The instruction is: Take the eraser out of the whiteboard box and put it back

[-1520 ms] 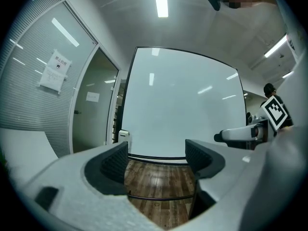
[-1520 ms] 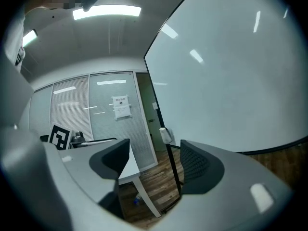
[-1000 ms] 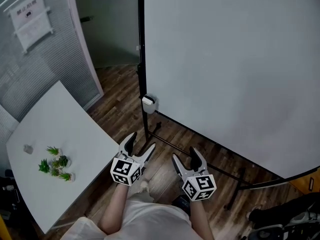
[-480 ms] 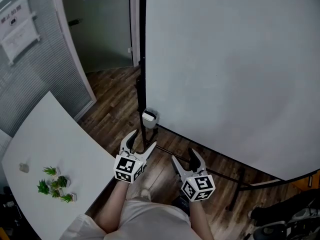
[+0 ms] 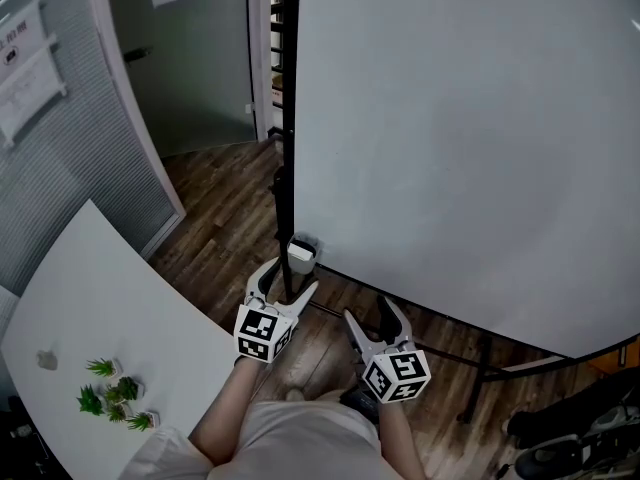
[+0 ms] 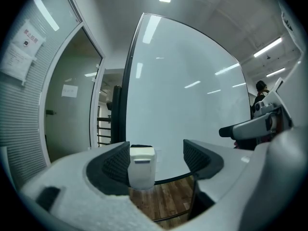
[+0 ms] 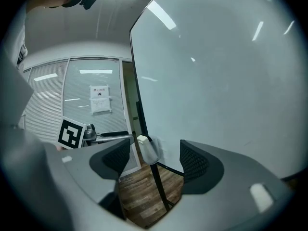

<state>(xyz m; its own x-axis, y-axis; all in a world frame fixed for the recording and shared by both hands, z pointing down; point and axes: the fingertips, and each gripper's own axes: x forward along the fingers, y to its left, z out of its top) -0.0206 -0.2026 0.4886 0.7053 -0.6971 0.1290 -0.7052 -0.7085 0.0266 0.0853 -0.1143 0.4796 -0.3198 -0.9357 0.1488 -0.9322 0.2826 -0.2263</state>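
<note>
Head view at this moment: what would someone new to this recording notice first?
The big whiteboard fills the upper right, with a small white whiteboard box at its lower left corner, beside the dark stand. Just below the box, the left gripper and right gripper are both open and empty, pointed toward it. At lower left, a white table carries little green plants.

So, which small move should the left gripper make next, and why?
Probably ease the left gripper forward toward the whiteboard box, shifting slightly left with jaws apart. The box hangs at the whiteboard's lower corner just ahead, and in the left gripper view it sits near the left jaw, not centred. Both it and the right gripper are open and empty. The eraser itself cannot be made out.
</note>
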